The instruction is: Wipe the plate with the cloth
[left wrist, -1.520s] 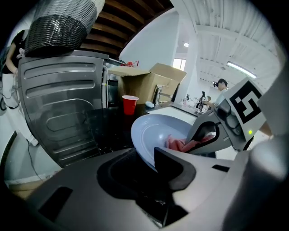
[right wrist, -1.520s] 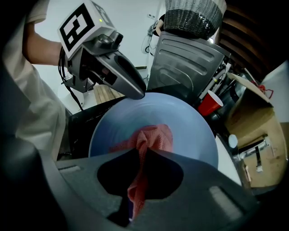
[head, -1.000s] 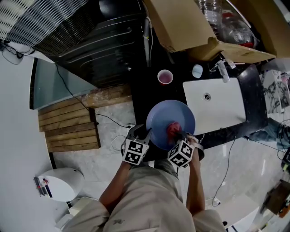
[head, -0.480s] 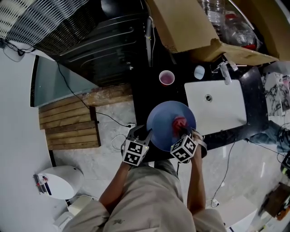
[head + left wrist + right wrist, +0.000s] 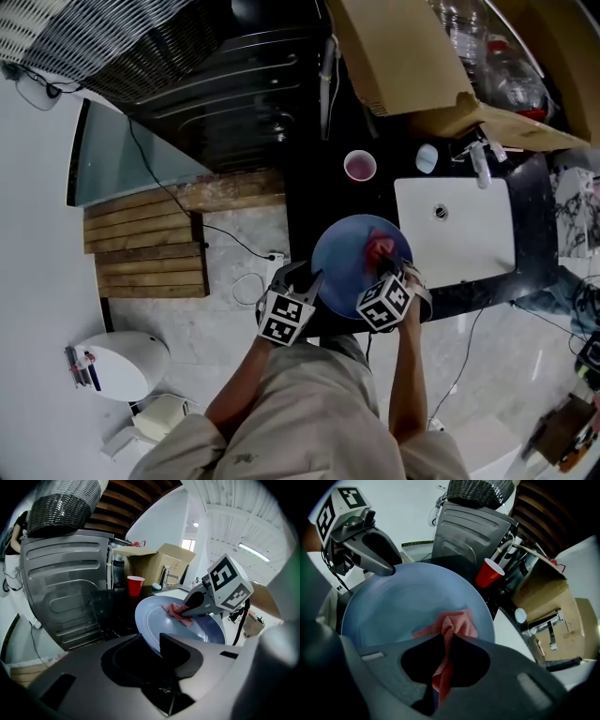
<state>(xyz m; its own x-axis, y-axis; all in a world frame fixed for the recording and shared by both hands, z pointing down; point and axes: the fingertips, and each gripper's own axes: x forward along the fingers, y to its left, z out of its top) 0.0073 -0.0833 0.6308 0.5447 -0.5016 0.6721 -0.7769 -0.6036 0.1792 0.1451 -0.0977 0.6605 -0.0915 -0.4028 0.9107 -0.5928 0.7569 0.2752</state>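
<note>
A blue plate (image 5: 342, 267) is held tilted above the black counter edge. My left gripper (image 5: 312, 280) is shut on the plate's near left rim, and the rim (image 5: 149, 639) sits between its jaws. My right gripper (image 5: 383, 268) is shut on a pink cloth (image 5: 380, 247) and presses it onto the plate's far right part. In the right gripper view the cloth (image 5: 454, 623) bunches up between the jaws against the plate (image 5: 403, 602), with the left gripper (image 5: 388, 569) at the far rim. The left gripper view shows the right gripper (image 5: 186, 612) on the cloth (image 5: 174, 611).
A red cup (image 5: 360, 166) stands on the black counter beyond the plate. A white sink (image 5: 459, 234) with a tap lies to the right. Cardboard boxes (image 5: 403, 56) are behind it. A grey appliance (image 5: 61, 588) with a wicker basket (image 5: 94, 37) on top stands to the left.
My right gripper has slid the cloth from the plate's middle towards its far right side. The left gripper has kept its hold on the rim.
</note>
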